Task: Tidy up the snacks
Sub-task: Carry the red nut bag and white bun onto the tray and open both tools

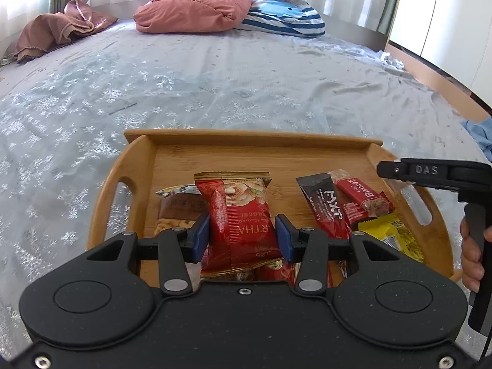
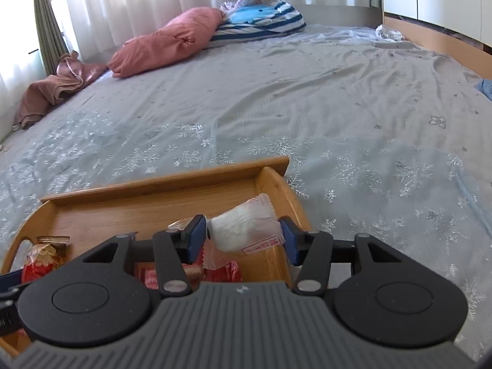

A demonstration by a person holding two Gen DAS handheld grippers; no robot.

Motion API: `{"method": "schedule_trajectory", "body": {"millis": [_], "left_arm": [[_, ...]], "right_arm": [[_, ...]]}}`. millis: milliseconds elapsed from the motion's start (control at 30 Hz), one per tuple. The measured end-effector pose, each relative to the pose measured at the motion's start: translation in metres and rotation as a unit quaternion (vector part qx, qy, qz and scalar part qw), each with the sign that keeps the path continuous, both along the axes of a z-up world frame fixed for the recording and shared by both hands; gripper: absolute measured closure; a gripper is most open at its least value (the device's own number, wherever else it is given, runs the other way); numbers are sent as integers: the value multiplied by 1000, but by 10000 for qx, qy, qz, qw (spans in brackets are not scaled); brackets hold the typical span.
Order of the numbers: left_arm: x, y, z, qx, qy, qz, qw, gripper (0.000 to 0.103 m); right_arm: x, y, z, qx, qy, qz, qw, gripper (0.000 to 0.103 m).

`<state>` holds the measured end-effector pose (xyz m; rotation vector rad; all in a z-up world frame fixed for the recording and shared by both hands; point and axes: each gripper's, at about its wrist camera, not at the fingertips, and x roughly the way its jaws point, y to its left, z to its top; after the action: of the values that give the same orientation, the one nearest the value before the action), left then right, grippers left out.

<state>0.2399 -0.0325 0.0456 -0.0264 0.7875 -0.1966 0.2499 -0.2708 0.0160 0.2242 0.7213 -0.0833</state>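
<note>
**Two snack packets held over a wooden tray on the bed**

In the left wrist view, a brown nut packet (image 1: 176,212) is seen lying at the left of the wooden tray (image 1: 258,144), which rests on the bed (image 1: 215,86). Just to its right, a red nut packet (image 1: 243,221) is clamped between the blue pads of the left claw (image 1: 243,241); the jaws are partly closed and pressed against both sides of the packet, which is held above the tray floor. Further right, a dark bar wrapper (image 1: 326,206), a red biscuit bar (image 1: 366,196) and a yellow packet (image 1: 393,236) are lying close together in the tray. At the far right edge, the right claw's body is seen from the side, gripped by a hand (image 1: 472,255); its tip is not clearly shown in this view.

In the right wrist view, the same red packet is glimpsed at the far left. Red wrappers (image 2: 221,272) are partly hidden under the claw body. A white, translucent snack packet (image 2: 246,230) is gripped by the right claw (image 2: 244,240), its jaws partly closed on the packet's sides, near the tray's right wall. A pink pillow (image 2: 166,43) and a striped blue pillow (image 2: 261,18) are seen at the far end of the bed.
</note>
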Motion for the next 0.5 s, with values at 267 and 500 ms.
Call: {"method": "schedule_trajectory", "body": {"millis": [267, 500], "left_arm": [[9, -7, -7, 91, 70, -91, 9999, 60], [9, -11, -8, 225, 15, -180, 9996, 59]], "right_arm": [[15, 11, -9, -184, 107, 41, 9998, 47], [18, 13, -14, -68, 150, 119, 9998, 46]]}}
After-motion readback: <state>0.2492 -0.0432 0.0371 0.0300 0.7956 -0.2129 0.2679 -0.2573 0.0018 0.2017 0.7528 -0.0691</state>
